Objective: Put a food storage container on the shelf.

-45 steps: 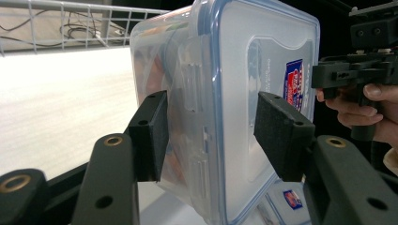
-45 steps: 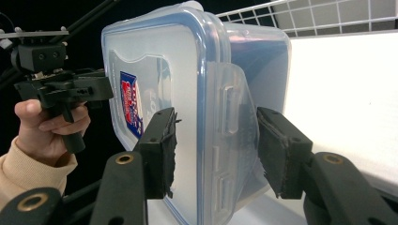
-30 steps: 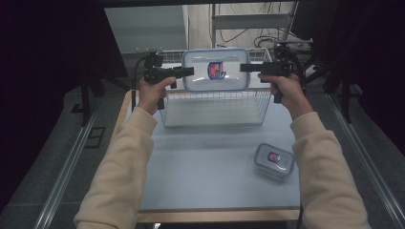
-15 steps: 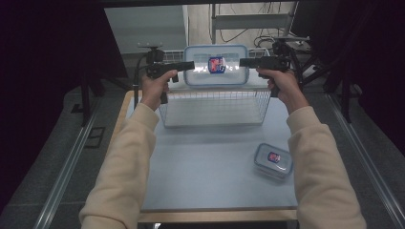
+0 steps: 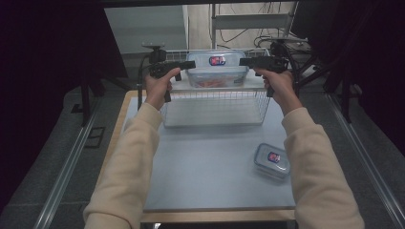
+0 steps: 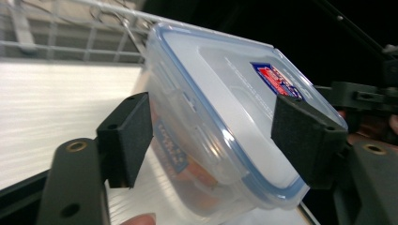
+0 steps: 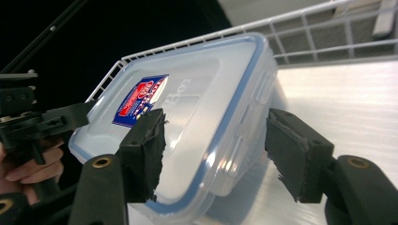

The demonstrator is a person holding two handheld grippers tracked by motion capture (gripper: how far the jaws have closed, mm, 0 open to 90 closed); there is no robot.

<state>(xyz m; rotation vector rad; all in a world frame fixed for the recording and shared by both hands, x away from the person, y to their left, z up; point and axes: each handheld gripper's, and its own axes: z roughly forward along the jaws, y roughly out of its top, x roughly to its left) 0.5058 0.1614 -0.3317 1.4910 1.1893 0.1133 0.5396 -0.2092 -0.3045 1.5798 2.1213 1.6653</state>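
Both grippers' jaws have just been opening, and from above the box (image 5: 217, 70) now sits lower, in the basket (image 5: 215, 102) at the bench's far edge, between the left gripper (image 5: 191, 64) and right gripper (image 5: 242, 61). Along the left gripper (image 6: 213, 136), spread jaws straddle the box's (image 6: 220, 112) end, one pad near its lid, contact unclear. Along the right gripper (image 7: 213, 152), spread pads flank the box's (image 7: 197, 108) corner, the basket (image 7: 328, 35) behind.

Two lidded plastic containers (image 5: 217, 69), one wire basket (image 5: 215, 102), two grippers (image 5: 193, 63)
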